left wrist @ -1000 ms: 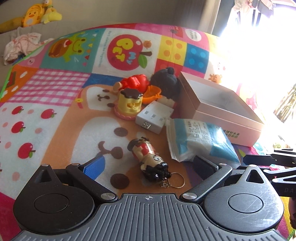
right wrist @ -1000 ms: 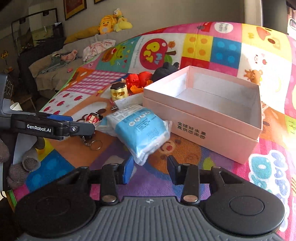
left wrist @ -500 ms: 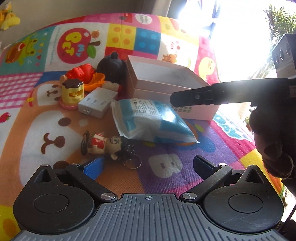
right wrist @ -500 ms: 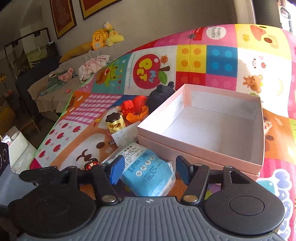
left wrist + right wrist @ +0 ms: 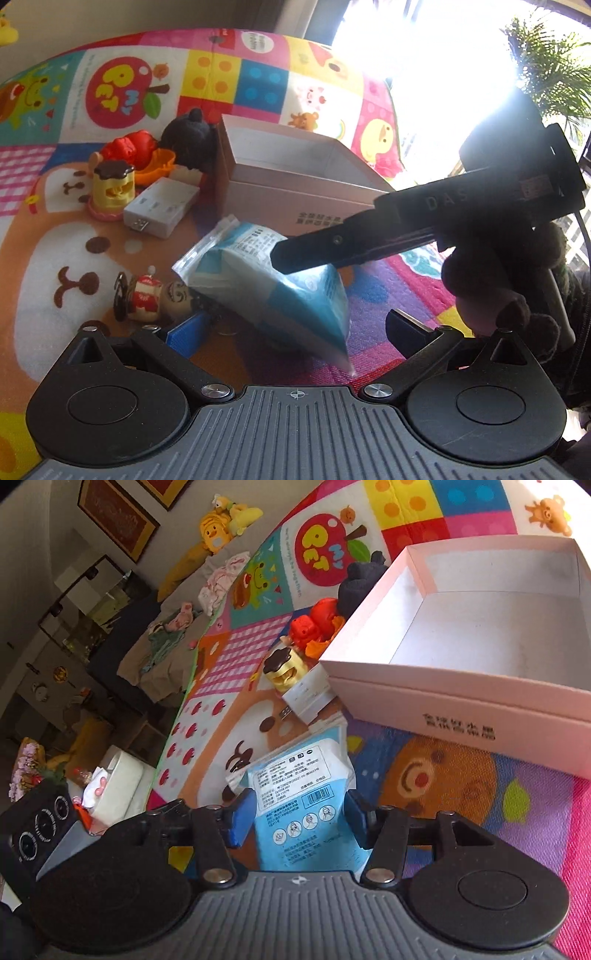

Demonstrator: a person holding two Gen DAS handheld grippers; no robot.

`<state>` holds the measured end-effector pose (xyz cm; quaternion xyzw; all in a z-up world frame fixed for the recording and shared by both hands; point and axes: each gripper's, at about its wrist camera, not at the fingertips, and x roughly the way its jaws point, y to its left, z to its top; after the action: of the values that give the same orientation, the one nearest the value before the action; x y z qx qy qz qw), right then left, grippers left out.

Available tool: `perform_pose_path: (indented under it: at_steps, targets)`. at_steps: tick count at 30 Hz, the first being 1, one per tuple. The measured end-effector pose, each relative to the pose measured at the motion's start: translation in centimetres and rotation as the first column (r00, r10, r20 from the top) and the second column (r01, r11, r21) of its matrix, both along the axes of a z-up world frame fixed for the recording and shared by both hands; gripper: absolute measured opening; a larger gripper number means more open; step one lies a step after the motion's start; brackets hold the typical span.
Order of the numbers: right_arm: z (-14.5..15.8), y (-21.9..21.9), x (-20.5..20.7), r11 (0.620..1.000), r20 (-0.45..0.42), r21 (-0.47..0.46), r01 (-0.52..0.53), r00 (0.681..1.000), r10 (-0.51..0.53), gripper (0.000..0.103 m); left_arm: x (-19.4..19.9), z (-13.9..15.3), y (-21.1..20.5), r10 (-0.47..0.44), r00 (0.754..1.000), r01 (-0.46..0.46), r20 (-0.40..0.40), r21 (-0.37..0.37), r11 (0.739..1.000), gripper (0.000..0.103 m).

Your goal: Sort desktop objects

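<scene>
A blue and white packet is tilted up off the play mat, one end raised. My right gripper is shut on the blue and white packet, its fingers pressing both sides; in the left wrist view its arm reaches over the packet. My left gripper is open and empty, just in front of the packet. An open pink box stands behind it, empty inside. A small figurine keychain lies left of the packet.
Left of the box sit a white adapter, a yellow pudding toy, a red and orange toy and a black plush. A sofa with plush toys lies beyond the mat.
My right gripper has closed on the packet and lifted one end off the mat, tilting it. My left gripper has moved closer to the packet and stays open.
</scene>
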<state>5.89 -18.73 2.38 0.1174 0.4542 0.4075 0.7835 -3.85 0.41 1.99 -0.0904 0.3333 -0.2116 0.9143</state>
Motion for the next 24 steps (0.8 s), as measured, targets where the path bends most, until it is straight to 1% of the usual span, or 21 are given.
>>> perform_pose_path:
  at_steps: [1, 2, 3, 4, 5, 6, 7, 9, 10, 11, 14, 16, 18, 21, 22, 24]
  targets:
    - [0.4, -0.7, -0.7, 1.000, 0.037, -0.011, 0.023, 0.999, -0.023, 0.060, 0.1, 0.0, -0.1, -0.008, 1.000, 0.008, 0.000, -0.004, 1.000, 0.103]
    - [0.9, -1.8, -1.8, 0.996, 0.104, -0.031, 0.078, 0.992, -0.075, 0.070, 0.3, 0.0, -0.4, -0.016, 1.000, 0.016, -0.001, -0.009, 1.000, 0.103]
    - [1.4, -2.7, -2.5, 0.989, 0.165, -0.052, 0.136, 0.978, -0.125, 0.076, 0.6, 0.0, -0.6, -0.021, 1.000, 0.021, 0.000, -0.010, 1.000, 0.103]
    - [1.8, -3.6, -3.4, 0.976, 0.236, -0.076, 0.205, 0.955, -0.182, 0.085, 1.0, 0.1, -0.9, -0.025, 1.000, 0.025, 0.002, -0.008, 1.000, 0.103]
    - [2.1, -4.5, -4.0, 0.960, 0.290, -0.095, 0.262, 0.930, -0.225, 0.088, 1.5, 0.1, -1.4, -0.029, 1.000, 0.029, 0.005, -0.005, 1.000, 0.103]
    - [2.2, -5.3, -4.6, 0.945, 0.329, -0.112, 0.308, 0.909, -0.257, 0.089, 2.0, 0.1, -1.7, -0.032, 0.999, 0.032, 0.005, -0.001, 0.999, 0.103]
    - [2.2, -6.1, -5.0, 0.928, 0.360, -0.127, 0.351, 0.888, -0.287, 0.091, 2.6, 0.0, -2.3, -0.038, 0.999, 0.038, 0.005, 0.005, 0.999, 0.103]
    - [2.1, -7.4, -5.5, 0.896, 0.394, -0.146, 0.419, 0.856, -0.336, 0.098, 3.6, -0.2, -3.5, -0.055, 0.998, 0.055, 0.006, 0.013, 0.998, 0.103]
    - [1.9, -8.3, -5.6, 0.881, 0.400, -0.151, 0.449, 0.843, -0.361, 0.102, 4.1, -0.3, -4.2, -0.081, 0.997, 0.081, 0.002, 0.016, 0.997, 0.103]
    - [1.6, -9.0, -5.6, 0.870, 0.392, -0.153, 0.468, 0.837, -0.381, 0.103, 4.3, -0.4, -5.0, -0.113, 0.994, 0.113, -0.004, 0.017, 0.993, 0.103]
    - [0.6, -10.1, -5.3, 0.856, 0.330, -0.158, 0.492, 0.844, -0.424, 0.103, 3.7, -0.5, -7.1, -0.211, 0.977, 0.212, -0.008, 0.018, 0.977, 0.103]
    - [-0.3, -10.4, -5.1, 0.856, 0.285, -0.163, 0.490, 0.854, -0.435, 0.103, 2.9, -0.5, -7.7, -0.243, 0.970, 0.243, -0.001, 0.031, 0.970, 0.103]
    - [-1.0, -10.2, -4.9, 0.856, 0.243, -0.164, 0.490, 0.861, -0.447, 0.103, 2.1, -0.2, -7.3, -0.224, 0.974, 0.223, 0.013, 0.047, 0.974, 0.103]
    - [-2.2, -10.0, -4.9, 0.863, 0.166, -0.142, 0.485, 0.871, -0.462, 0.103, 1.0, 1.0, -5.1, -0.150, 0.987, 0.147, 0.055, 0.046, 0.988, 0.103]
    - [-2.4, -9.9, -5.1, 0.856, 0.175, -0.130, 0.501, 0.861, -0.478, 0.103, 0.7, 1.5, -3.8, -0.107, 0.992, 0.104, 0.071, 0.051, 0.993, 0.103]
    - [-2.6, -9.5, -5.4, 0.846, 0.188, -0.129, 0.517, 0.850, -0.491, 0.103, 0.3, 2.0, -1.9, -0.028, 0.996, 0.021, 0.088, 0.075, 0.997, 0.103]
